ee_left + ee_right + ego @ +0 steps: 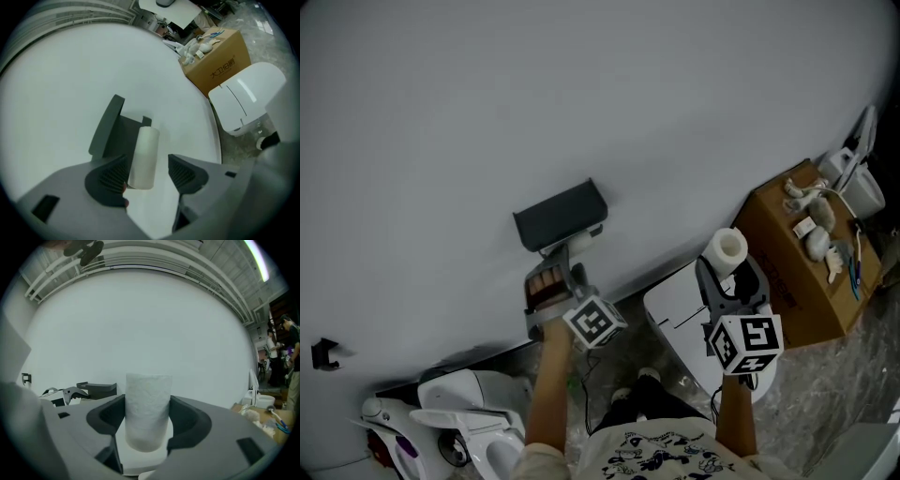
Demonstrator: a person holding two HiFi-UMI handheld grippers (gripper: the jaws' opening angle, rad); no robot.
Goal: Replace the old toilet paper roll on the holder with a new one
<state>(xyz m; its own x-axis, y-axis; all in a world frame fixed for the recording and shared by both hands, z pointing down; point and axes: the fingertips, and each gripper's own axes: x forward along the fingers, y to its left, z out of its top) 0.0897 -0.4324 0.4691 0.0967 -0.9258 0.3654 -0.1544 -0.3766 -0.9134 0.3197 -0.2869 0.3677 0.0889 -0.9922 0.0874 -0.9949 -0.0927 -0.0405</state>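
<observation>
**Two claws up: one open, one loaded**

Head view: left claw (pixel 570 269) is raised against the plain white wall (pixel 581 94), tips just under the dark grey flip-cover wall holder (pixel 560 216). The slim white old paper roll (pixel 580 242) sits right at those tips, under the cover. Right claw (pixel 727 272) is well off to the left claw's right and lower. The fat white embossed new toilet paper roll (pixel 728 248) stands upright out of its tips. A white plastic toilet unit (pixel 680 305) sits behind the right claw, and a brown cardboard box (pixel 797 248) is further to its right.

Left gripper view: jaws apart. Old roll is between them, off-centre. Its near end is against the left pad, with a clear gap to the right pad. Holder is just beyond the left jaw, cover tilted up.

Right gripper view: jaws closed on the new roll, both pads pressed into its sides. Roll is upright and centred, its top well above the pads. Holder is ahead and to the left of the left jaw, apart from this claw.
</observation>
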